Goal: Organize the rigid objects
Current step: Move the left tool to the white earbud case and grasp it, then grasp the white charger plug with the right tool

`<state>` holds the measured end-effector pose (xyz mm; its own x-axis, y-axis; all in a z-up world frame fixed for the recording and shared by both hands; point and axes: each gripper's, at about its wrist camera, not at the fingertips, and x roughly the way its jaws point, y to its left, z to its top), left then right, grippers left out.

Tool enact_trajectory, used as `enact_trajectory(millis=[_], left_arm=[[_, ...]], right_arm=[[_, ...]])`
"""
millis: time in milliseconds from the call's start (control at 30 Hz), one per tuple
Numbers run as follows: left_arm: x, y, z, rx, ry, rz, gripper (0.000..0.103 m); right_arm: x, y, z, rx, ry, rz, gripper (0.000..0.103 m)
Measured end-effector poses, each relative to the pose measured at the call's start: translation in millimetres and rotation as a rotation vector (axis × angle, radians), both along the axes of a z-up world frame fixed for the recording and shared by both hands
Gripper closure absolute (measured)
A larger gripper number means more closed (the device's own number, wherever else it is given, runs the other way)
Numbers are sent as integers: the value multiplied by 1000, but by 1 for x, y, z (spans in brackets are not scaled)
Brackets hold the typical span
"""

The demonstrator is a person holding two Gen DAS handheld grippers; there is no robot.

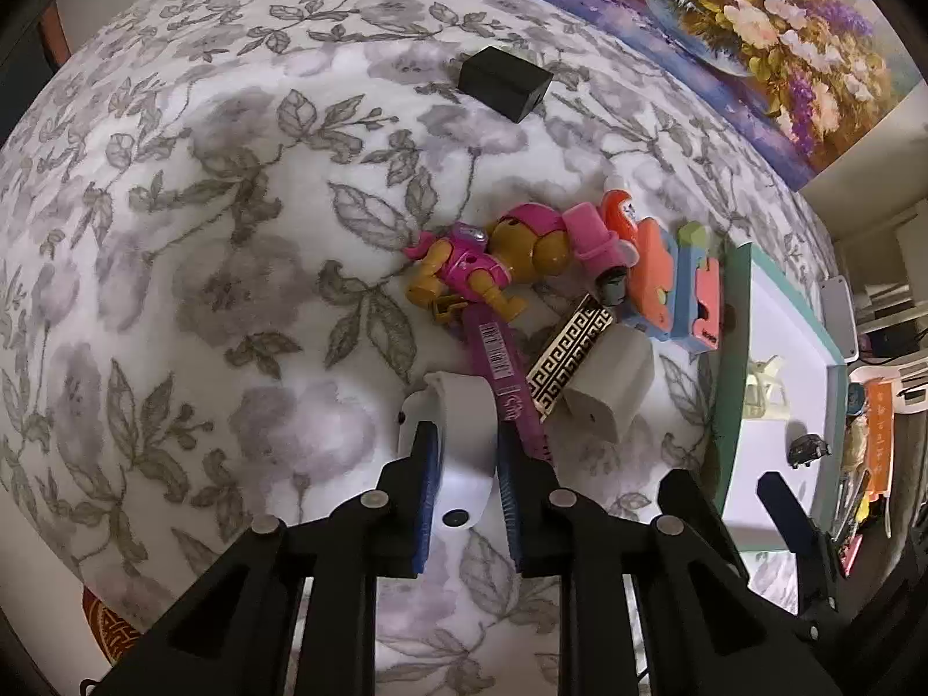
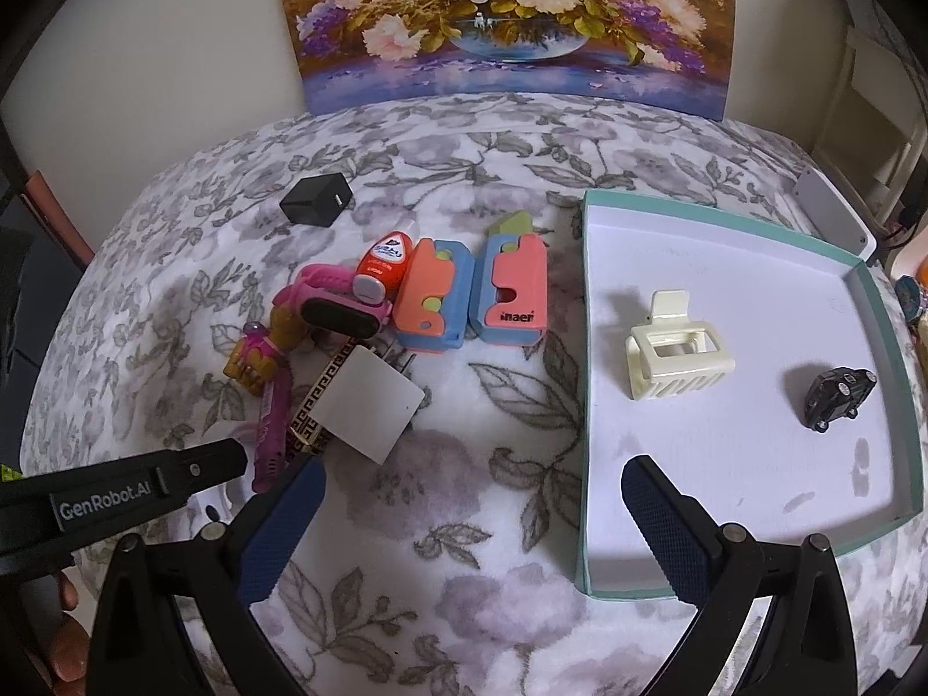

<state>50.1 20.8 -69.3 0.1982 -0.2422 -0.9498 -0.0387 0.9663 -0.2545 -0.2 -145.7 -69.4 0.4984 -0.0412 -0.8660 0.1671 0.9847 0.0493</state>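
**Left claw has the white piece — lift it clean and carry it to the tray**

Floral bedding in grey and white covers the whole working surface (image 1: 191, 243), soft and slightly puckered, with a flower painting (image 2: 504, 17) propped against the wall behind. On it the left gripper (image 1: 467, 467) points steeply down with its blue pads clamped on either side of a white curved plastic object (image 1: 458, 435), which sits at the near edge of the pile. The right gripper (image 2: 472, 528) hangs wide and empty over bare cloth, just beside the teal-rimmed tray (image 2: 583, 406).

The tray already holds a cream hair claw (image 2: 675, 356) and a black toy car (image 2: 838, 394), so the step in hand is probably to bring the white piece over to join them.

To do it well, I would raise it straight up first. A purple strip with a barcode (image 1: 503, 371) lies against the right side of the piece, touching or nearly so, and a sideways drag could pull it and the gold-patterned bar (image 1: 571, 354) along. The piece is smooth and rounded, so the pinch could slip — keep the grip firm and the wrist steady. Clear the tray's near wall before lowering, and aim for the open floor near the front, away from the hair claw. The white charger block (image 1: 609, 391), the pink toy figure (image 1: 487, 267) and the black cube (image 1: 501, 84) wait on the cloth.
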Motion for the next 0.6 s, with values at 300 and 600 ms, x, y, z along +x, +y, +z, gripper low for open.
enact_trajectory(millis=[300, 600], left_arm=[[1, 10, 3, -23, -13, 36, 83], [2, 20, 4, -38, -20, 89, 83]], right_arm=[[4, 3, -4, 17, 0, 30, 0], [12, 14, -9, -8, 12, 84, 0]])
